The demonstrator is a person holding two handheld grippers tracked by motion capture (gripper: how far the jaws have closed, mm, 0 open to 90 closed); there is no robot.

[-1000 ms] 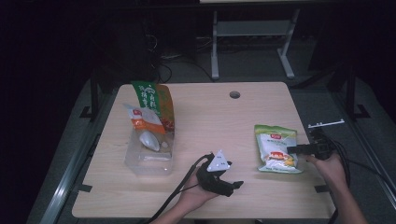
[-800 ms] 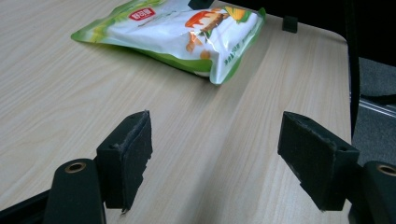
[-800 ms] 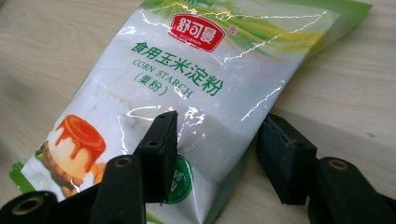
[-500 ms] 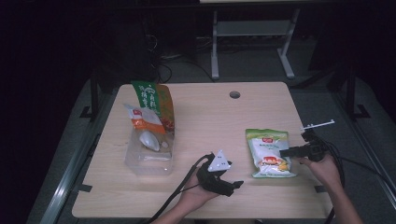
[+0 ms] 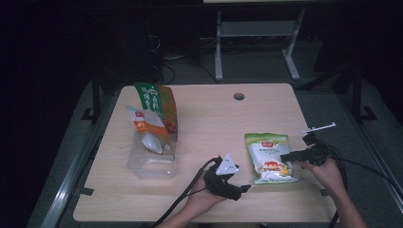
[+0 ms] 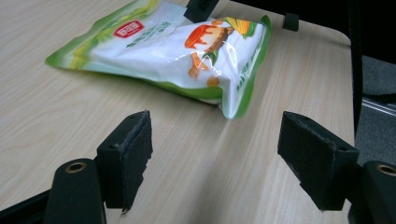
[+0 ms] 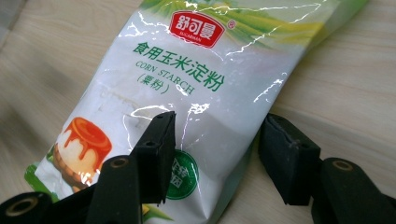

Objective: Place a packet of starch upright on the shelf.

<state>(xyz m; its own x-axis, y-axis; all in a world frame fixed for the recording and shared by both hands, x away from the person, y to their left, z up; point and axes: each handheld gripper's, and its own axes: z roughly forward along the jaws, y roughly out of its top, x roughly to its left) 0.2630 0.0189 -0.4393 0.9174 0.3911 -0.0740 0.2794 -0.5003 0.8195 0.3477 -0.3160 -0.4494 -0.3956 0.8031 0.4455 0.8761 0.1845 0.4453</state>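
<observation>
Nearest the camera, the left gripper [image 5: 227,183] rests wide open on the table [image 5: 199,114], the corn starch bag [image 5: 269,157] just ahead of its jaws. Beyond, the right gripper [image 5: 286,156] straddles the bag's edge, jaws parted, not yet clamped; the bag's long axis runs away from the person. The right gripper view alone shows its label [image 7: 180,69].

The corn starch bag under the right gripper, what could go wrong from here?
1. The right gripper is open, its jaws straddling only one edge of the corn starch bag; closing there may pinch just the glossy film, so the bag could slip or sag when lifted.
2. The bag lies near the table's front edge; a nudge could push it toward that edge.
3. The left gripper sits open close by, so the two grippers might bump.
</observation>
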